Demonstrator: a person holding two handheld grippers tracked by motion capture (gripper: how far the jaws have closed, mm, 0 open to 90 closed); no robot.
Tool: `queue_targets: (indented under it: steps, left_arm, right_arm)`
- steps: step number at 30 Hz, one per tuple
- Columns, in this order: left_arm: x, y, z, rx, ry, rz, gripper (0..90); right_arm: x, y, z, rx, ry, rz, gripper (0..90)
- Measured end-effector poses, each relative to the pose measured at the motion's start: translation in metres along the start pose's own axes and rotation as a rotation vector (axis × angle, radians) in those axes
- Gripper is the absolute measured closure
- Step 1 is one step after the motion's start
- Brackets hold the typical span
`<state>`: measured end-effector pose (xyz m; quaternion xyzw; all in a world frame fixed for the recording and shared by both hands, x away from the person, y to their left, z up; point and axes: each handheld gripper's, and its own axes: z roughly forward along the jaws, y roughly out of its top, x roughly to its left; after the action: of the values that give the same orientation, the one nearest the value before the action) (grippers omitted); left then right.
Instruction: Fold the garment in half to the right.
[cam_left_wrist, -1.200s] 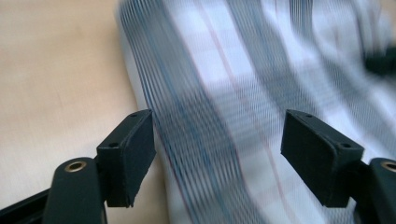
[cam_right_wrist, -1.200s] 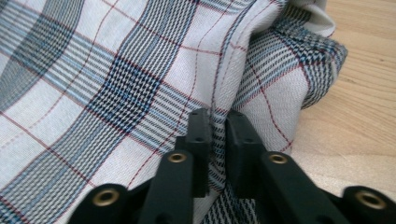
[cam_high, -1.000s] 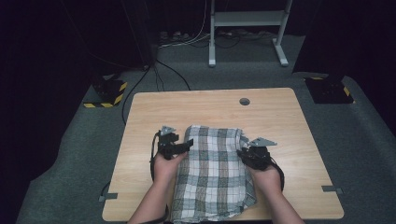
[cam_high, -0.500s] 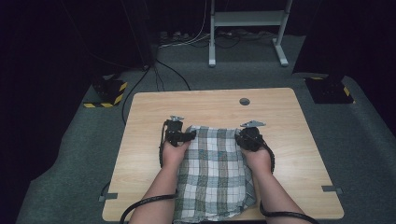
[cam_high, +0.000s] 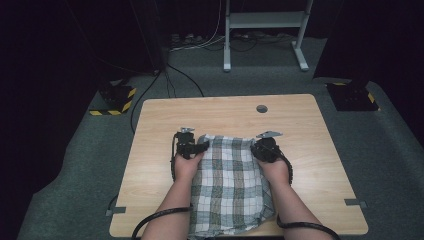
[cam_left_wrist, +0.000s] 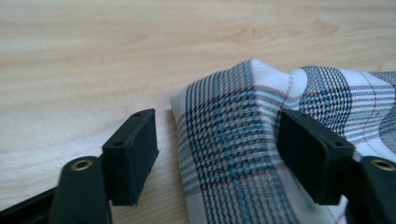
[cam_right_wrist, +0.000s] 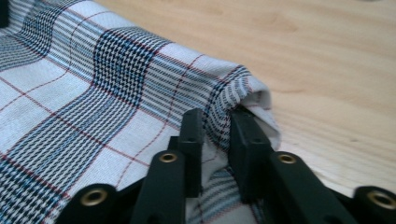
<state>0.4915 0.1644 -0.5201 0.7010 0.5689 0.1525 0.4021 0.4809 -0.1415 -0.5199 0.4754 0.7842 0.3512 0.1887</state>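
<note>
- Nearest my side of the wooden table (cam_high: 150, 200), the checked cloth (cam_high: 227, 190) lay folded lengthwise between my forearms, its near end hanging over the edge.
- At its far right corner, my right gripper (cam_right_wrist: 215, 128) had its jaws pinched on a fold of fabric.
- At the far left corner, my left gripper (cam_left_wrist: 217, 154) stood open around the cloth, one jaw touching, no clamp yet.
- I judged the fold partly done, smoothing or another fold remaining.
- Compared with a second earlier, both hands had moved farther up the cloth, and the right jaws had been closing.

high view above table (cam_high: 165, 120) looking down, both gripper views close, low, sharing cloth (cam_high: 227, 180)
</note>
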Motion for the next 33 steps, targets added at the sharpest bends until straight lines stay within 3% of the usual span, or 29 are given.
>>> queue_targets:
  steps: [5,8,12,14,17,20,23,26,28,30,33]
  left_arm:
    - [0.008,0.007,-0.014,-0.091,0.000,-0.039,27.7]
    - [0.007,0.011,-0.006,-0.076,0.013,-0.036,27.6]
    - [0.007,0.012,0.009,-0.043,0.042,-0.032,27.6]
    - [0.006,0.012,0.011,-0.034,0.057,-0.023,31.6]
    - [0.004,0.011,0.015,-0.025,0.086,-0.004,38.5]
    - [0.007,0.012,0.017,-0.008,0.072,-0.042,37.4]
    - [0.004,0.015,0.005,-0.022,0.067,-0.019,32.5]
    - [0.001,0.013,-0.019,-0.058,0.022,-0.001,27.8]
    - [-0.002,0.006,-0.032,-0.071,-0.002,0.028,26.6]
    - [-0.008,-0.009,-0.047,-0.057,-0.052,0.047,24.6]
    - [-0.014,-0.032,-0.068,-0.051,-0.087,0.071,23.8]
  right_arm:
    - [-0.004,0.002,-0.021,-0.067,-0.012,0.005,69.1]
    - [0.001,0.003,-0.028,-0.077,-0.003,-0.016,71.0]
    - [0.005,-0.004,-0.021,-0.028,-0.009,-0.035,74.1]
    - [0.005,-0.008,-0.013,0.005,-0.004,-0.028,74.8]
    - [0.006,-0.011,-0.007,0.014,-0.004,-0.037,75.7]
    - [0.004,-0.011,-0.005,0.014,-0.002,-0.039,74.6]
    - [0.004,-0.009,-0.009,0.007,0.001,-0.053,66.8]
    - [0.005,-0.007,-0.024,-0.040,0.002,-0.055,58.2]
    - [0.008,-0.009,-0.038,-0.082,0.004,-0.053,53.4]
    - [0.012,-0.014,-0.051,-0.116,0.025,-0.047,49.3]
    - [0.023,-0.026,-0.068,-0.136,0.048,-0.058,46.0]
